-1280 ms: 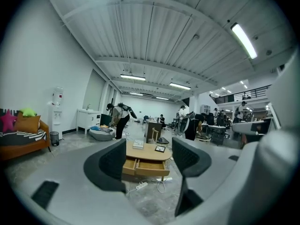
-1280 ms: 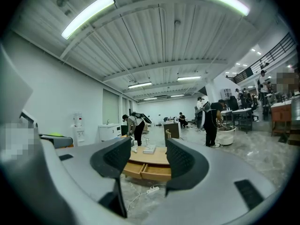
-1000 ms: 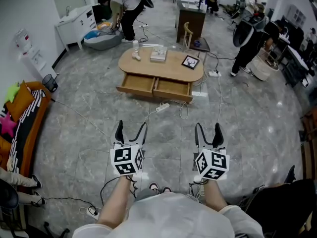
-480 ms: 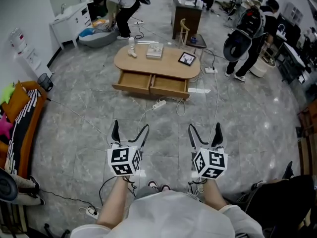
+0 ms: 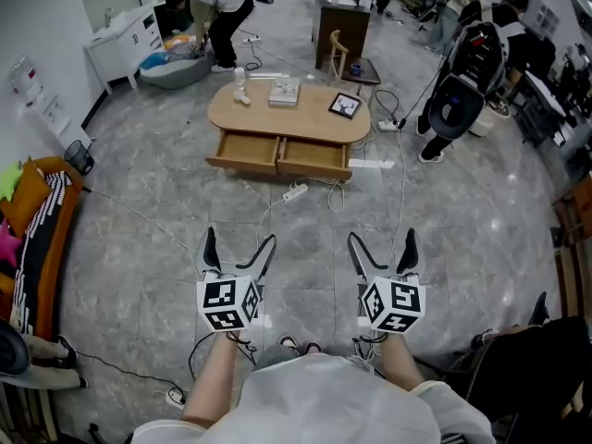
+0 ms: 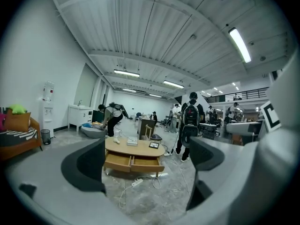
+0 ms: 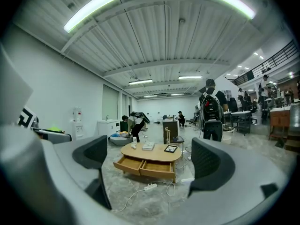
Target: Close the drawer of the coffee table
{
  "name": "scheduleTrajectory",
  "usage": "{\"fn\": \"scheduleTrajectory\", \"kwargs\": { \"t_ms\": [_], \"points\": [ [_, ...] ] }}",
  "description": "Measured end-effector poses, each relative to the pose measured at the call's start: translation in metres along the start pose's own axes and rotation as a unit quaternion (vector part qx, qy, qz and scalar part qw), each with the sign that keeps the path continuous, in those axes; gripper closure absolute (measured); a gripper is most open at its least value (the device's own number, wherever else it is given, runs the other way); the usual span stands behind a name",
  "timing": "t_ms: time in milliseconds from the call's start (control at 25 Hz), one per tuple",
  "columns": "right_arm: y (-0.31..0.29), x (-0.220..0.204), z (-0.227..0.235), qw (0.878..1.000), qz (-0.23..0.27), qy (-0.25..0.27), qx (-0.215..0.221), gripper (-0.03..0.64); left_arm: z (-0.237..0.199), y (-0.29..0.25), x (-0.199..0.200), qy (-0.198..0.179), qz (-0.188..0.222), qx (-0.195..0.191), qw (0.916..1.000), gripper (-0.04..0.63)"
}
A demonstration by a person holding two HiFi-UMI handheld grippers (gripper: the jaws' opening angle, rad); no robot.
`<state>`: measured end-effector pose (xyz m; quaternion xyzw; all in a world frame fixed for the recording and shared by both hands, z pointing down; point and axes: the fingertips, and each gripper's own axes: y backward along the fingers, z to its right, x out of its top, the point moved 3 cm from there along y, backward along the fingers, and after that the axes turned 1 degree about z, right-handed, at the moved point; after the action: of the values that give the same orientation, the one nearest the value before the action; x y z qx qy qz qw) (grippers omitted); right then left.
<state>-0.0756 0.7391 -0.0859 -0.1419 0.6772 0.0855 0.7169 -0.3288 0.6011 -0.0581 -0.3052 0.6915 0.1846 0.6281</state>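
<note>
approach step: oval light-wood coffee table (image 5: 289, 114) stands well ahead across the grey floor, both its wooden drawers (image 5: 314, 158) pulled out. left gripper (image 5: 240, 243) and right gripper (image 5: 381, 240) hold nothing; jaws have just been opening, now wide apart. next, likely: walk up, push the drawer fronts in.
</note>
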Motion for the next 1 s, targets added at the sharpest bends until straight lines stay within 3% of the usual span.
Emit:
{"fn": "scheduleTrajectory", "kwargs": {
  "t_ms": [240,600,1000],
  "points": [
    [-0.007,0.000,-0.008,1.000,-0.002,-0.003,-0.005,0.049,-0.023,-0.001,0.003,-0.009,0.000,0.015,0.9998,0.055],
    [-0.018,-0.020,-0.017,0.999,-0.032,-0.008,-0.014,0.049,-0.055,-0.010,-0.004,0.009,-0.009,0.032,0.9994,0.055],
    [-0.085,-0.026,-0.005,0.999,-0.038,-0.019,-0.011,0.049,-0.073,-0.070,-0.010,0.020,-0.022,0.046,0.9985,0.055]
  ]
}}
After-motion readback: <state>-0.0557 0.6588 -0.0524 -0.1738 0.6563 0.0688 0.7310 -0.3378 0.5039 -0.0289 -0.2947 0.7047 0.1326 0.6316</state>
